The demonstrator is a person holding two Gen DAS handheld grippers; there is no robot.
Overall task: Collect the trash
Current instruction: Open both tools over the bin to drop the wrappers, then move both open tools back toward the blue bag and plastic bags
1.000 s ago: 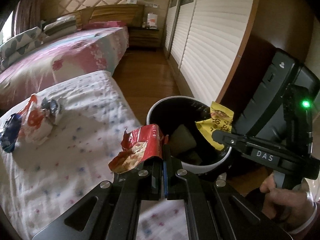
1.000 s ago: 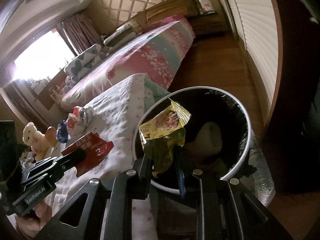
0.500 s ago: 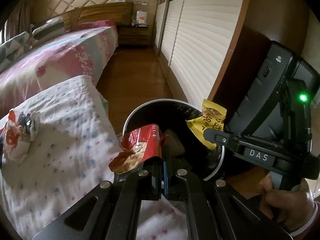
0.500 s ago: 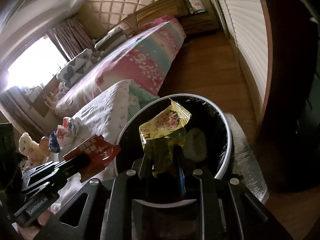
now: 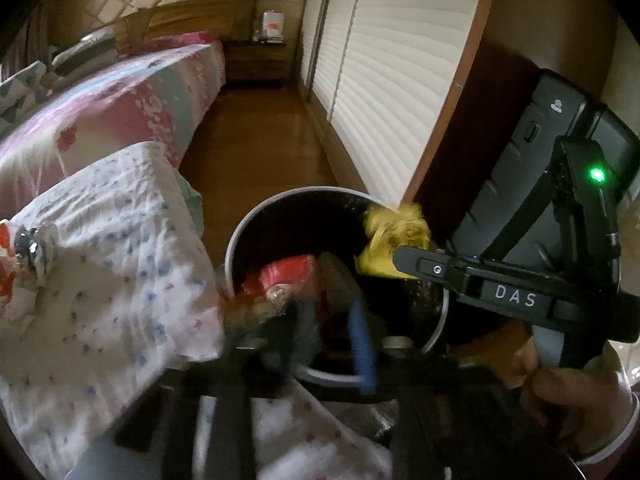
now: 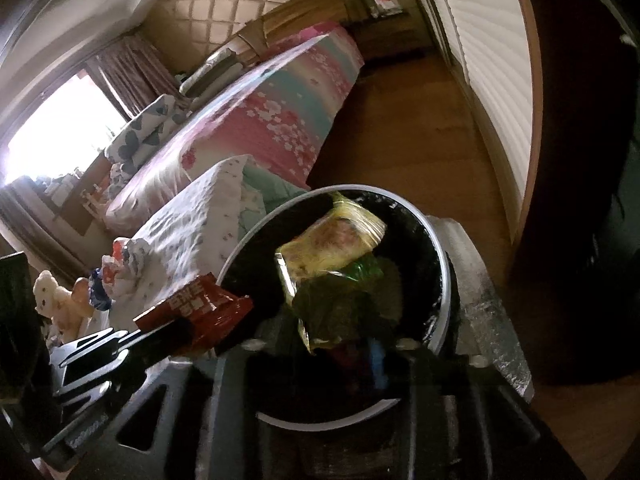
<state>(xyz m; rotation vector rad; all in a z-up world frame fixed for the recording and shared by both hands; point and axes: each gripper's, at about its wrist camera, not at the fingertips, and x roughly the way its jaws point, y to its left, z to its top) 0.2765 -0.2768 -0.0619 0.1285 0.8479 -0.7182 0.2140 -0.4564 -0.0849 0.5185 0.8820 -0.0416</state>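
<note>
Both grippers are over the bin (image 6: pixel 440 280) mid-frame, jaws opening: left gripper (image 5: pixel 320 320) letting go its red wrapper (image 5: pixel 284 276), right gripper (image 6: pixel 344 344) its yellow wrapper (image 6: pixel 332 240), both straight above the opening.

Home bedroom: bed (image 5: pixel 120 96), wardrobe (image 5: pixel 392 80)
</note>
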